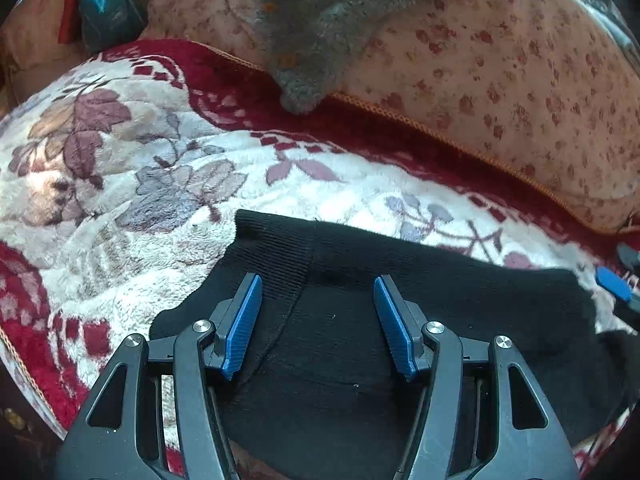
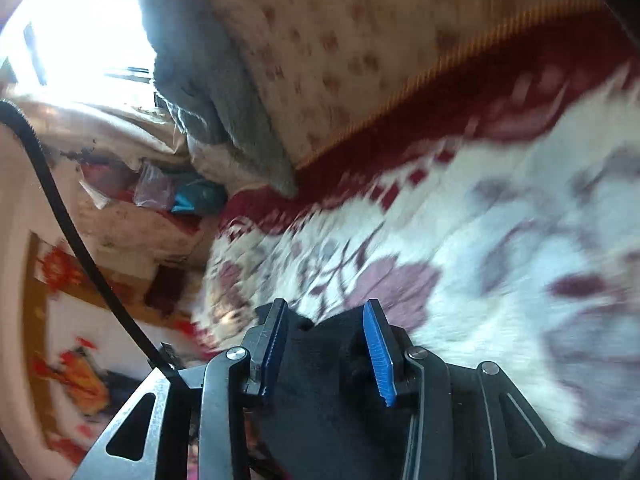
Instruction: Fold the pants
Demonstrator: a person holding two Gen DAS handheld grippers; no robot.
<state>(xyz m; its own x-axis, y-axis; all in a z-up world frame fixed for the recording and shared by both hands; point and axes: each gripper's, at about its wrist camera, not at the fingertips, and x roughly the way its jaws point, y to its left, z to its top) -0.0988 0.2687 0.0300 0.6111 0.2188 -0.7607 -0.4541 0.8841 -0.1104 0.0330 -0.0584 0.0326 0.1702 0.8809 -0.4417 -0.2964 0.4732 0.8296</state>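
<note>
Black knit pants (image 1: 400, 300) lie crosswise under my spread, empty left claw (image 1: 318, 322); my right claw (image 2: 326, 346) pinches their edge.

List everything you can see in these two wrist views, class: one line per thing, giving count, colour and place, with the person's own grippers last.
pants: one, black, lying on the blanket beneath both grippers
blanket: one, white with purple flowers and a red border, covering the bed
floral pillow: one, beige with red sprigs, behind the blanket
grey cloth: one, draped over the pillow
cable: one, black, at left in the right wrist view
left gripper: black with blue pads, jaws open over the pants
right gripper: black with blue pads, black fabric bunched between its jaws; grip unclear
</note>
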